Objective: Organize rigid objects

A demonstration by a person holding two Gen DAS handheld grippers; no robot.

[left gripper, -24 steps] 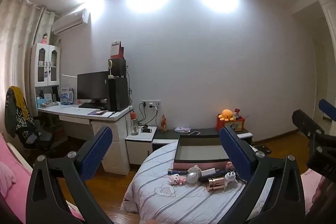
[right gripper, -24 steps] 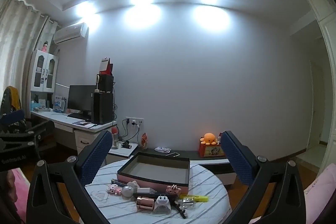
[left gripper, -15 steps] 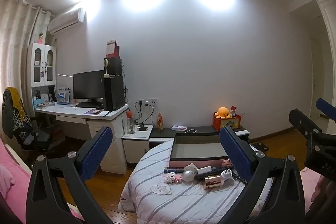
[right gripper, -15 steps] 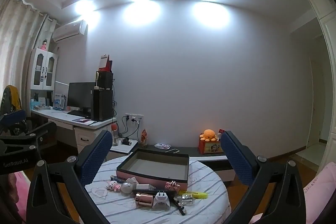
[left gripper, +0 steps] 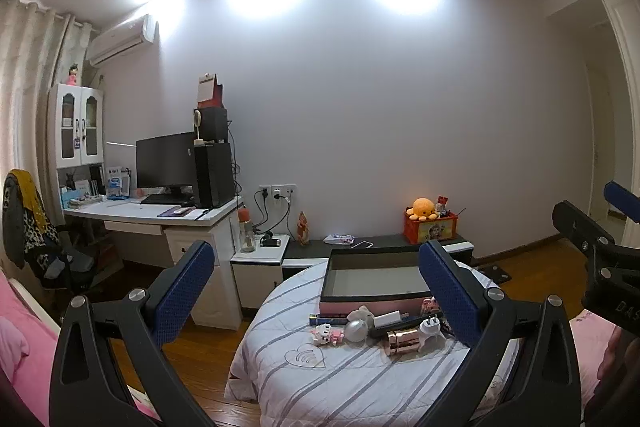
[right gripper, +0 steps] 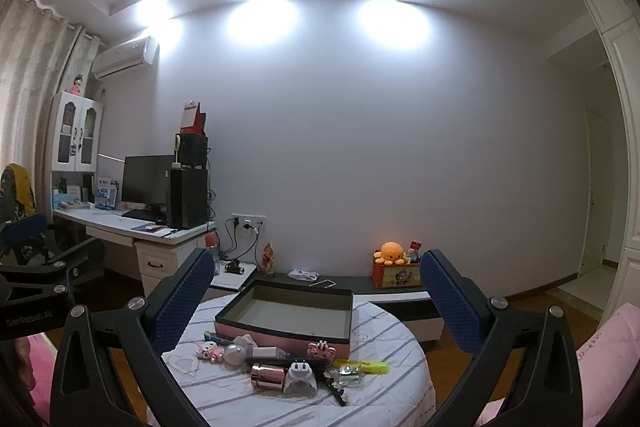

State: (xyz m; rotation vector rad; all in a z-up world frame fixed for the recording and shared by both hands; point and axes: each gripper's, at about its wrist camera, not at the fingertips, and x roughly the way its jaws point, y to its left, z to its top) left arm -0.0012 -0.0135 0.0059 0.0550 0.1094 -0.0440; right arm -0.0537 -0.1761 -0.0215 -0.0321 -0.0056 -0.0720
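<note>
A pink box [right gripper: 286, 315] with a dark rim stands open and empty on a round table with a striped cloth [right gripper: 384, 331]. In front of it lie several small objects: a rose-gold cylinder [right gripper: 267, 375], a white plug [right gripper: 300, 377], a yellow highlighter [right gripper: 362, 365], a grey ball [right gripper: 234, 353] and a pink toy [right gripper: 206, 351]. My right gripper [right gripper: 316, 283] hangs open above the table's near side, with nothing between its blue pads. My left gripper [left gripper: 316, 279] is also open and holds nothing, well short of the box [left gripper: 372, 281] and cylinder [left gripper: 402, 341].
A white desk [left gripper: 160, 217] with monitor and computer tower stands at the left, a chair [left gripper: 28, 227] beside it. A low dark cabinet [left gripper: 384, 241] with an orange plush [left gripper: 425, 207] runs along the back wall. Pink bedding [right gripper: 608, 343] lies at both sides.
Both views have tilted slightly, so the table and the things on it sit a little higher in the frame. Both grippers have stayed open.
</note>
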